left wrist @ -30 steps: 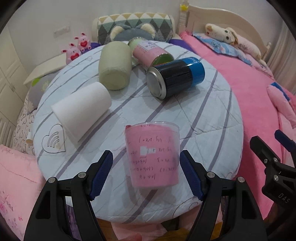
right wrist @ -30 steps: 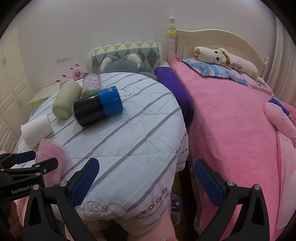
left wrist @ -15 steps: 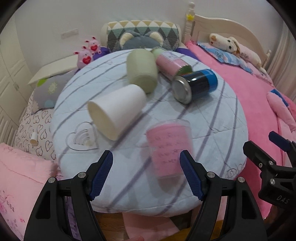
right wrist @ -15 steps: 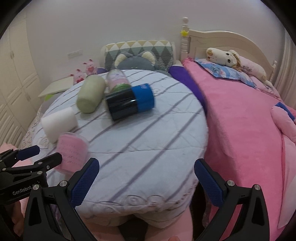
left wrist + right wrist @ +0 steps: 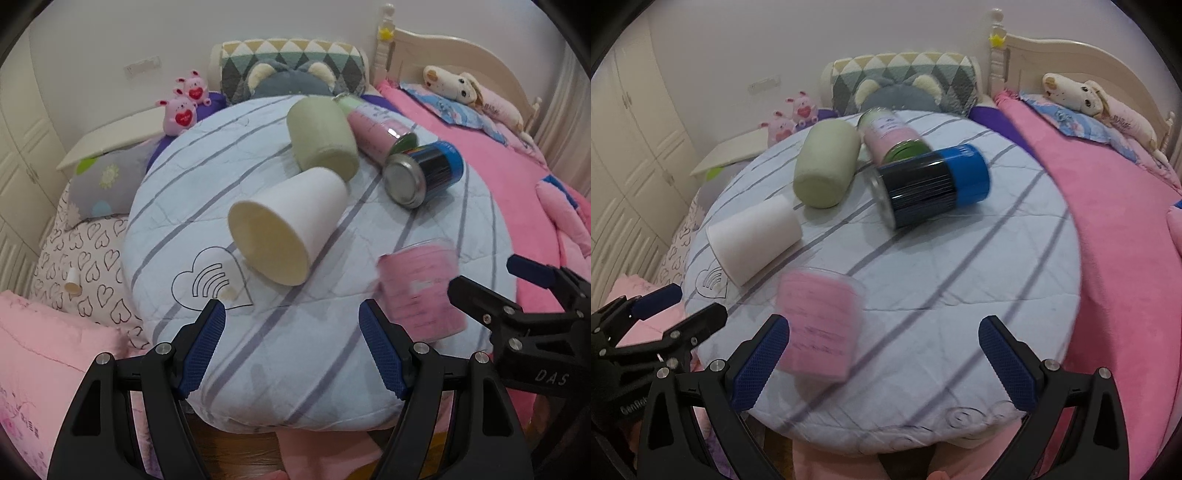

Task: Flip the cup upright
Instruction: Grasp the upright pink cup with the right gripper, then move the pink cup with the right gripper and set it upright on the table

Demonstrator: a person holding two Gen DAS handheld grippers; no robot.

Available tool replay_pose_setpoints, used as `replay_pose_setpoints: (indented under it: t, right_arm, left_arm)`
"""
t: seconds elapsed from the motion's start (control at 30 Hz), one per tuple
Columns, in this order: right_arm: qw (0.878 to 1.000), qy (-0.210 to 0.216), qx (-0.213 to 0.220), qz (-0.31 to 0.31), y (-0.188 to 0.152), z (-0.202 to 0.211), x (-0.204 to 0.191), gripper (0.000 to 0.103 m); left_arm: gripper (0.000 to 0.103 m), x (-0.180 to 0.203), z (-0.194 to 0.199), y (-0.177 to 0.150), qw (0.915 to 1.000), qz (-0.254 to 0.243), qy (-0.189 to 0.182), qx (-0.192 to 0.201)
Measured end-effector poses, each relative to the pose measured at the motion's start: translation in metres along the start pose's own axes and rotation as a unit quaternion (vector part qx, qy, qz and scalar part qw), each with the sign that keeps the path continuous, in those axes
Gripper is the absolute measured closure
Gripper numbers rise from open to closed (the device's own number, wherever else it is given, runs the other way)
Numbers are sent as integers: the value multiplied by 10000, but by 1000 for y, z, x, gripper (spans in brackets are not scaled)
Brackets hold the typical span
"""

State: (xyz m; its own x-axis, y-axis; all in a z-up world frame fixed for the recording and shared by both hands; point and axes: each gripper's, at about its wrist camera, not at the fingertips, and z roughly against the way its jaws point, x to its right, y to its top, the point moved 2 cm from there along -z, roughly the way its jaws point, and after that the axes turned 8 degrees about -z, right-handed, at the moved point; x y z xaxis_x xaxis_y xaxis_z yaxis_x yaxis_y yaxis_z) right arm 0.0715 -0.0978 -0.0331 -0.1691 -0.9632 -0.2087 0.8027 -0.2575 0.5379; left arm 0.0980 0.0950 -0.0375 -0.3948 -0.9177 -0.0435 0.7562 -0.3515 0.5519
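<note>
From my left wrist camera, my left gripper hovers level over the round striped quilted table's near edge, fingers spread wide, holding nothing. The blurred pink translucent plastic cup stands upright by the near right edge. A white paper cup lies sideways at the centre.

From my right wrist camera, my right gripper also gapes empty, the pink cup just beside its left finger.

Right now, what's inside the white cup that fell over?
The white cup lies on its side, mouth open toward the left wrist camera. Its cream inside looks empty; the deepest bottom is shadowed.
</note>
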Motion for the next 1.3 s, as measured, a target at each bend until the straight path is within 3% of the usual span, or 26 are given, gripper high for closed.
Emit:
replay_pose_setpoints:
  t: [0.17,0.33,0.43,0.47,0.5,0.7,0.93,1.0,1.13,1.2,1.3]
  right_arm:
    - [9995,125,-280,-75,5,-23,-11,0]
    - [9961,541,-655,-218,8,-44,-17,3]
    - [9948,618,-775,-251,8,-51,-19,19]
    - [9955,540,-752,-196,8,-51,-20,36]
    - [9965,427,-714,-120,7,-49,-22,39]
    - [9989,355,-299,92,6,-29,-24,39]
    - [9956,-8,830,443,9,2,-11,39]
    - [9897,114,1325,535,9,8,-5,39]
    - [9705,-8,2161,1072,1,7,0,39]
    - [9684,-76,2182,1202,-3,-2,4,26]
    - [9701,171,2119,1168,-12,-6,13,25]
  left_arm:
    - [26,-18,-14,-3,9998,97,-89,-141]
    - [26,-29,-27,-6,9995,160,-74,-269]
    - [26,-33,-31,-8,9993,200,-85,-313]
    - [26,-34,-31,-8,9992,225,-90,-317]
    - [26,-35,-31,-9,9992,242,-98,-310]
    - [26,-30,-23,-5,9995,225,-115,-190]
    - [26,-12,-14,6,9998,116,-167,35]
    - [17,-5,-14,10,9998,85,-184,79]
    - [15,5,-15,14,9995,115,-233,170]
    - [15,6,-16,15,9995,194,-187,179]
    - [15,10,-20,13,9996,230,-97,122]
